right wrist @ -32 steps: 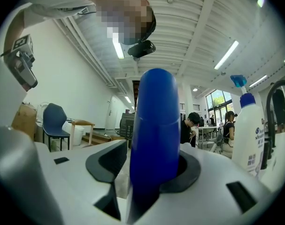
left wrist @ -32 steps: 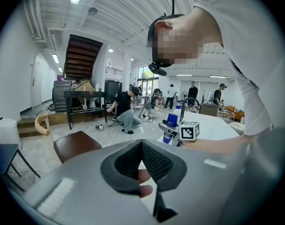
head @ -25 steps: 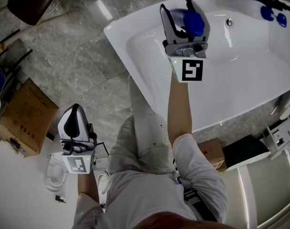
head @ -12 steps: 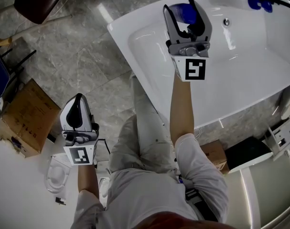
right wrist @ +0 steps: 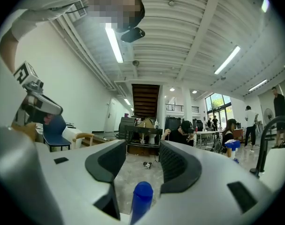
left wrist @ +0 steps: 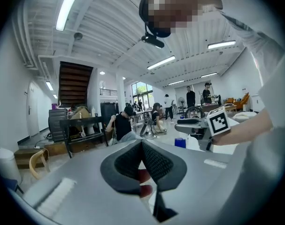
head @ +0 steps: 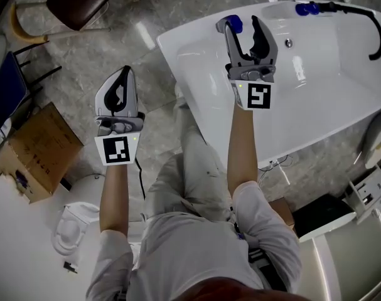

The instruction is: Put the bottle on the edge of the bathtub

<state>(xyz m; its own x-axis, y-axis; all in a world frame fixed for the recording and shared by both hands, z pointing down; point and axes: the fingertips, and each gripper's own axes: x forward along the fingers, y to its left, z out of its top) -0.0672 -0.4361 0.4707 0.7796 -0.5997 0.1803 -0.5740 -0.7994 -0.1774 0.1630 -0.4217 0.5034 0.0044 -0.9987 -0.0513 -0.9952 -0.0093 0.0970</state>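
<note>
One bottle [right wrist: 142, 197], blue top, between parted right tongs [right wrist: 142, 159]

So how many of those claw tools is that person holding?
2. The left gripper is over the floor, jaws together; the right gripper is over the bathtub, jaws apart.

No readable words or numbers. Cardboard box [head: 30, 149] left of the bathtub [head: 328, 105] has print, too small to read.
</note>
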